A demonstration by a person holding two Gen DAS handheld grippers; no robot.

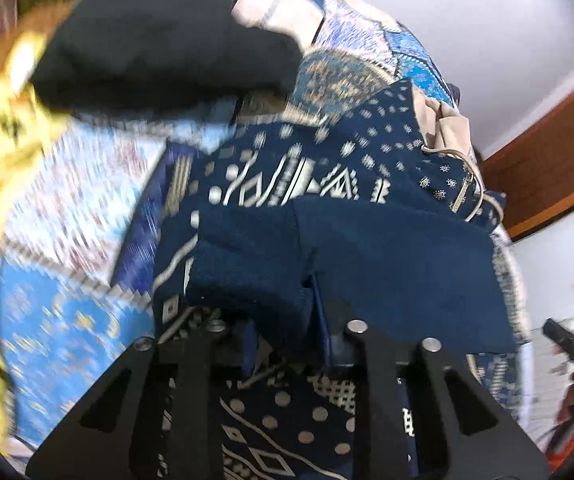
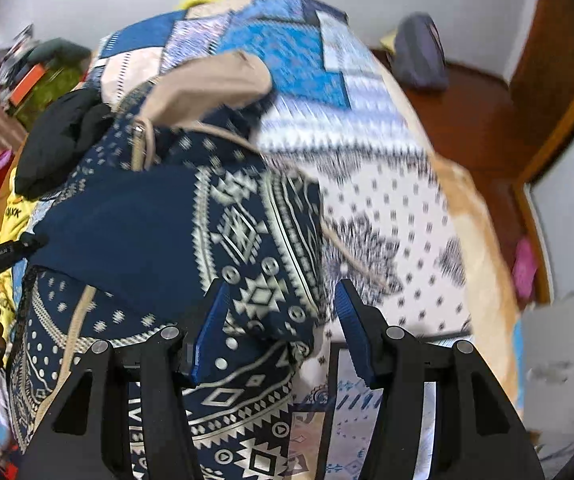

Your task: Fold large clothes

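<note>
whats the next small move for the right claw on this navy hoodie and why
Probably close the right claw on the edge of the patterned navy hoodie. Its jaws stand open with that edge between them, not yet pinched, while the left claw is already shut on a plain navy fold. With both sides held, the garment could be lifted and folded over on the patchwork bedspread.

The navy hoodie (image 2: 247, 236) with cream geometric print is lying bunched up on the patchwork bedspread (image 2: 295, 52), partly folded over itself. Its plain dark-blue ribbed hem (image 1: 387, 256) is flipped up over the patterned part. The beige-lined hood (image 2: 215, 80) sits at the far end, further up the bedspread, with pale drawstrings (image 2: 143, 148) trailing out of it. One edge hangs near the bedspread's white dotted patch.
</note>
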